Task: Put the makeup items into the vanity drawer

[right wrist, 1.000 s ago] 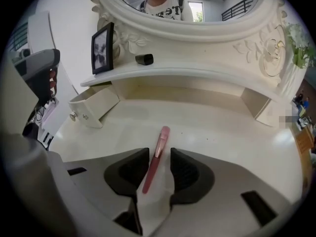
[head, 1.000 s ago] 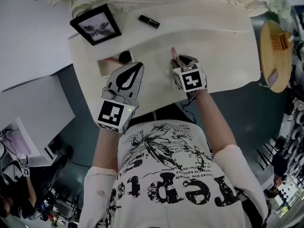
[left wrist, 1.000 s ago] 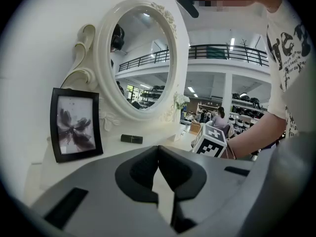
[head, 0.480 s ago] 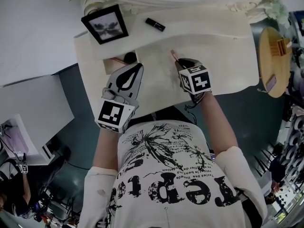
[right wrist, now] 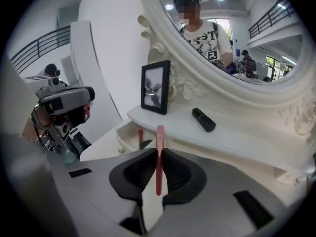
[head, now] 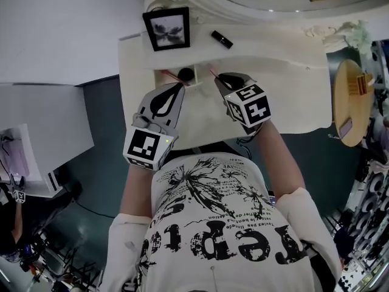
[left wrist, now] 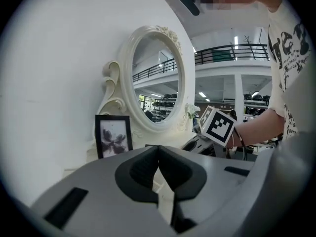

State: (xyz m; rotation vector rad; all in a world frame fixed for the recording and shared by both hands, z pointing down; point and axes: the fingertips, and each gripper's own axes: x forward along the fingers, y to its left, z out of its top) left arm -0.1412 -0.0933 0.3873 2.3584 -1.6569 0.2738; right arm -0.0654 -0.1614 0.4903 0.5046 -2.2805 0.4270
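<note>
My right gripper (head: pixel 219 78) (right wrist: pixel 159 151) is shut on a slim pink makeup stick (right wrist: pixel 158 159) (head: pixel 213 73), which stands up between the pads. It hovers just right of the open vanity drawer (head: pixel 163 81) (right wrist: pixel 127 138). A black round item (head: pixel 186 74) and a red stick (right wrist: pixel 140 134) lie in the drawer. A black lipstick tube (head: pixel 222 39) (right wrist: pixel 203 119) lies on the raised back shelf. My left gripper (head: pixel 176 86) (left wrist: pixel 158 164) is shut on nothing, just in front of the drawer.
A black picture frame (head: pixel 166 28) (left wrist: pixel 113 135) (right wrist: pixel 155 87) stands on the shelf behind the drawer, under the oval mirror (left wrist: pixel 159 80) (right wrist: pixel 232 28). The cream vanity top (head: pixel 292 78) stretches right. A round wooden side table (head: pixel 347 102) stands beyond its right end.
My right gripper has lifted the pink stick off the vanity top and carried it left, up to the open drawer. The left gripper has stayed put.
</note>
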